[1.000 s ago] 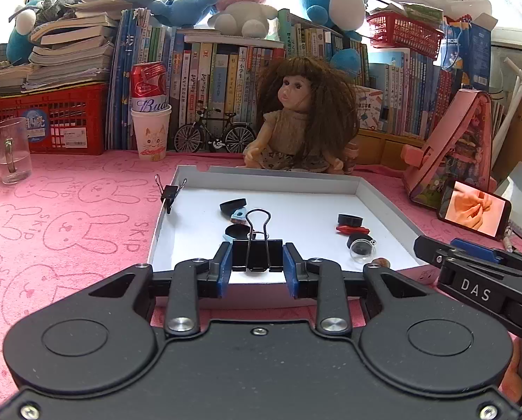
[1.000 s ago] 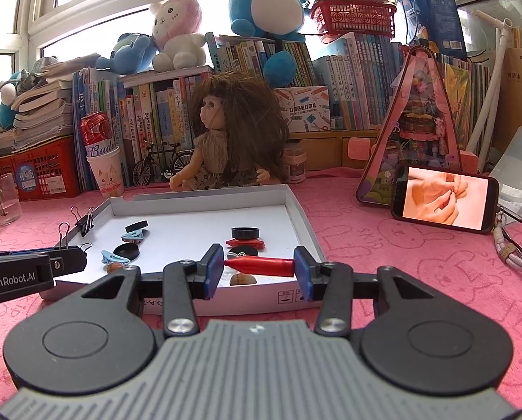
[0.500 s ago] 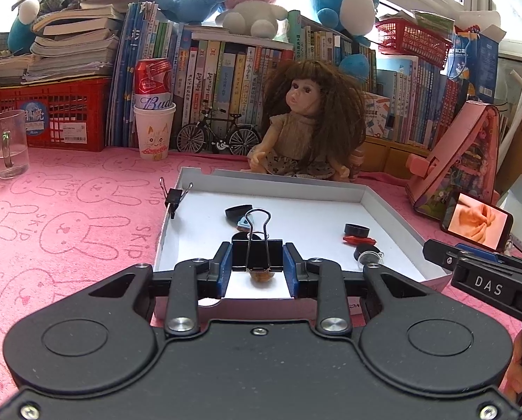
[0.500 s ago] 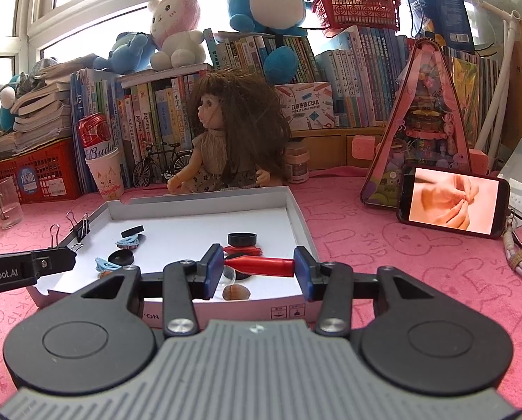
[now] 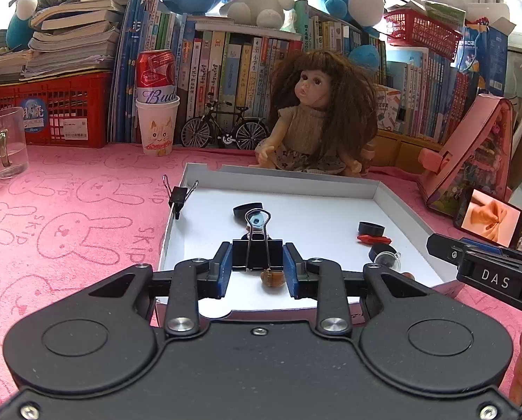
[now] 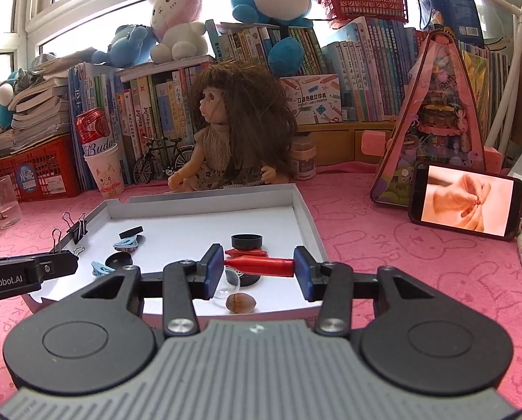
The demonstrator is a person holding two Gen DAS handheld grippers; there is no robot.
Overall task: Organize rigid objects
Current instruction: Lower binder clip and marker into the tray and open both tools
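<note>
Black steel, the binder clip sits clamped in your left hand-held gripper above the white tray's near edge. Your right hand-held gripper grasps the red crayon crosswise over the tray's near right.

Doll seated at 12 o'clock, back to row of books. Model bicycle at 11 o'clock, beside paper cup with red can stacked in it. Glass mug at 9 o'clock, red crate behind. Phone at 3 o'clock, screen lit, leaning on pink triangular toy house. Plush toys atop books. Pink bunny-print cloth covers table.
</note>
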